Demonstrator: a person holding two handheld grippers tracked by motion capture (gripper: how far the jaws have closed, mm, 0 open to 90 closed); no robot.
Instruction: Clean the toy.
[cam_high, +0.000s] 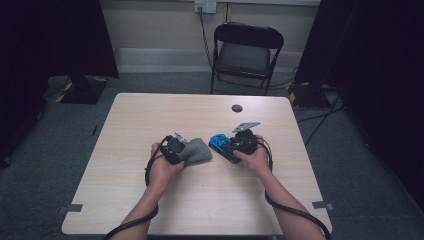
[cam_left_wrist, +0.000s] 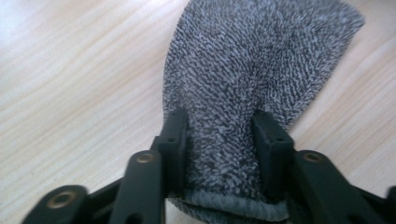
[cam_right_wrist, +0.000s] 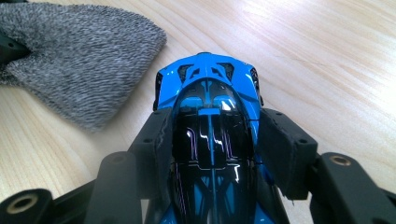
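1. Left gripper (cam_left_wrist: 219, 135): we see both jaws flanking the cuff end of a grey knit sock (cam_left_wrist: 247, 70), pads against the fabric on each side, so we call it pinching the sock. The grip looks loose.
2. Right gripper (cam_right_wrist: 212, 140): jaws sit on both flanks of a blue and black toy car (cam_right_wrist: 210, 121), pads touching its sides. We call it clamped on the car, nose pointing away from the camera.
3. In the high view we place the left gripper (cam_high: 176, 147) and right gripper (cam_high: 239, 144) near each other at mid-table, each in one of the person's hands, cables trailing back along the forearms.
4. Sock (cam_high: 196, 151) lies flat on the light wood table (cam_high: 150, 115), toe end spreading toward the car; the sock's cuff is in the left jaws.
5. Car (cam_high: 220, 143) is just beside the sock, apart from it; whether its wheels rest on the table we cannot tell.
6. Farther out: a small dark round disc (cam_high: 237, 108) near the table's far edge, and a black folding chair (cam_high: 247, 52) behind the table.
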